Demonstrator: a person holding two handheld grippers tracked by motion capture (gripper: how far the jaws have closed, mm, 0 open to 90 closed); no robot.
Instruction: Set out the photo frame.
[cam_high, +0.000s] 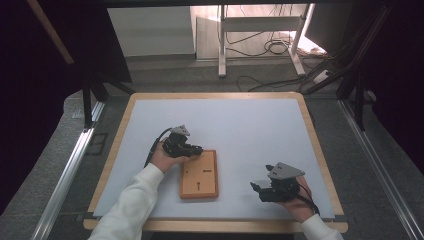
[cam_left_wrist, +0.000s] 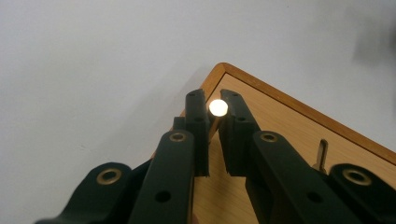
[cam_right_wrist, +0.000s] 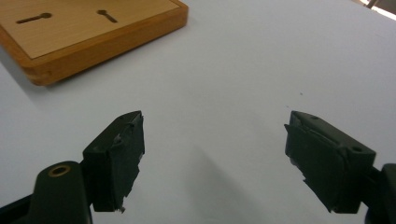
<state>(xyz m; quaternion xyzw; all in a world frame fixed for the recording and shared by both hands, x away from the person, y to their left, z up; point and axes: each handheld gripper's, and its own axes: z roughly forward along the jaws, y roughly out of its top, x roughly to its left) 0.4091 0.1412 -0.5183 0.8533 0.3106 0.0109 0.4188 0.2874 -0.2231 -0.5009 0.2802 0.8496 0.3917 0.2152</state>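
The left gripper (cam_high: 196, 149) is held by the left hand (cam_high: 162, 156), and the forearm in a white sleeve (cam_high: 131, 202) is stretched forward. Its jaws are nearly closed, with only a narrow gap kept. The right gripper (cam_high: 256, 189) is held low, pointed leftward, its jaws spread wide apart.

White table mat (cam_high: 235, 125), wooden table edge (cam_high: 116, 145), white stand legs (cam_high: 222, 45), floor cables (cam_high: 272, 47)

One wooden board (cam_high: 199, 174) lies at lower centre of the high view, with two keyhole slots (cam_right_wrist: 33, 18) cut in it. One round peg (cam_left_wrist: 218, 108). Two grippers: left gripper (cam_high: 196, 149), right gripper (cam_high: 256, 189).
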